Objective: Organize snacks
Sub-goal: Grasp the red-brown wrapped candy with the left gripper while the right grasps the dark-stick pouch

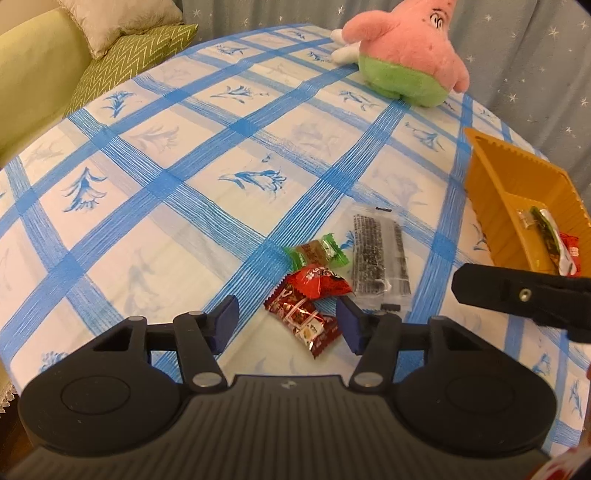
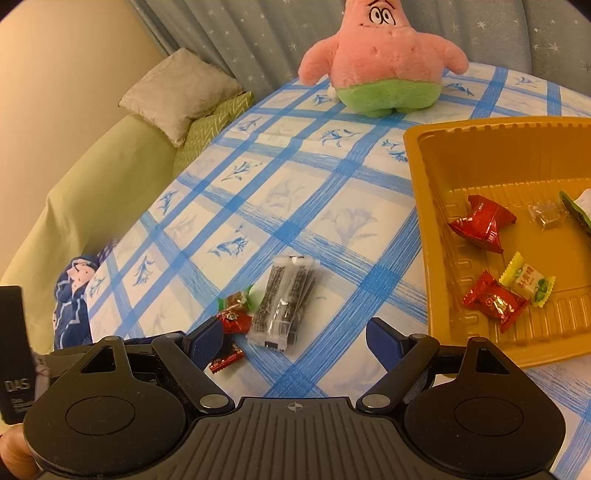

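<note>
Left hand-held gripper (image 1: 286,325) sits partly open around a dark red snack packet (image 1: 303,325), pads not touching it yet. Four loose snacks on the bench (image 1: 166,192): that one, a red candy (image 1: 319,282), a green-ended one (image 1: 316,251), a clear seaweed pack (image 1: 380,254). Orange tray (image 2: 443,147) holds maybe five. Right hand-held gripper (image 2: 295,339) is wide, empty.

Table: your blue-checked cloth (image 1: 229,155) covers it.
Left: green sofa (image 2: 92,192), beige cushion (image 2: 177,92).
Behind: your starred grey curtain (image 2: 236,33).
</note>
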Action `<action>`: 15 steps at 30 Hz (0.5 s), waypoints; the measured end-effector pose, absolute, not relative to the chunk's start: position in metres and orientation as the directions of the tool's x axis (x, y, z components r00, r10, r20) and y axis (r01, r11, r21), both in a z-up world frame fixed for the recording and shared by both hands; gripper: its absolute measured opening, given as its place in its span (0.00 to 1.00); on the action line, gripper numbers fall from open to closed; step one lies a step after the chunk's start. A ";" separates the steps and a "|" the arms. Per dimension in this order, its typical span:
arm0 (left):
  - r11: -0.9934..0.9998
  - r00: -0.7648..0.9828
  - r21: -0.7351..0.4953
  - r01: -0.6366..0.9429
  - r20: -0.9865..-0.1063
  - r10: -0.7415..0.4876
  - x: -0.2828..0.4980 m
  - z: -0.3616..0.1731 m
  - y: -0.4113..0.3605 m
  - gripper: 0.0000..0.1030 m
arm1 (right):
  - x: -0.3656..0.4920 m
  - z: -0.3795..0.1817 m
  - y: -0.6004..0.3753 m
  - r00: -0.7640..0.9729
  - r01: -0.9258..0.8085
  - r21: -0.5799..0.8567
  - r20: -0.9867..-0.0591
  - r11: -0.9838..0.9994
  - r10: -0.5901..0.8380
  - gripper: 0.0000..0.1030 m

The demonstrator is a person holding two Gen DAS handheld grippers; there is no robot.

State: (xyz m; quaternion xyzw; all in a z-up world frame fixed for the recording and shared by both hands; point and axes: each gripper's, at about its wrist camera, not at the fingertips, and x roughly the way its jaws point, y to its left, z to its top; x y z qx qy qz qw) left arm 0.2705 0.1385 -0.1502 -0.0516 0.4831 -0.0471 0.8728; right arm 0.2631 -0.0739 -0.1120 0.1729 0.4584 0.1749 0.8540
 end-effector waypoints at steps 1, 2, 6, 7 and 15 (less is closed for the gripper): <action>0.991 0.529 -0.131 0.034 -0.839 -0.129 0.272 -0.152 0.138 0.50 | 0.264 -0.112 -0.074 0.518 -0.140 0.456 -0.723 0.879 0.458 0.82; 0.991 0.528 -0.128 0.035 -0.840 -0.127 0.272 -0.153 0.138 0.47 | 0.264 -0.112 -0.073 0.518 -0.141 0.457 -0.722 0.878 0.458 0.82; 0.991 0.533 -0.130 0.041 -0.836 -0.132 0.273 -0.154 0.142 0.44 | 0.267 -0.114 -0.072 0.516 -0.146 0.458 -0.721 0.877 0.462 0.82; 0.990 0.534 -0.133 0.041 -0.835 -0.134 0.273 -0.154 0.144 0.42 | 0.268 -0.115 -0.071 0.515 -0.146 0.459 -0.721 0.877 0.463 0.82; 0.992 0.534 -0.103 0.079 -0.836 -0.129 0.267 -0.154 0.154 0.19 | 0.272 -0.117 -0.066 0.506 -0.158 0.455 -0.725 0.876 0.468 0.82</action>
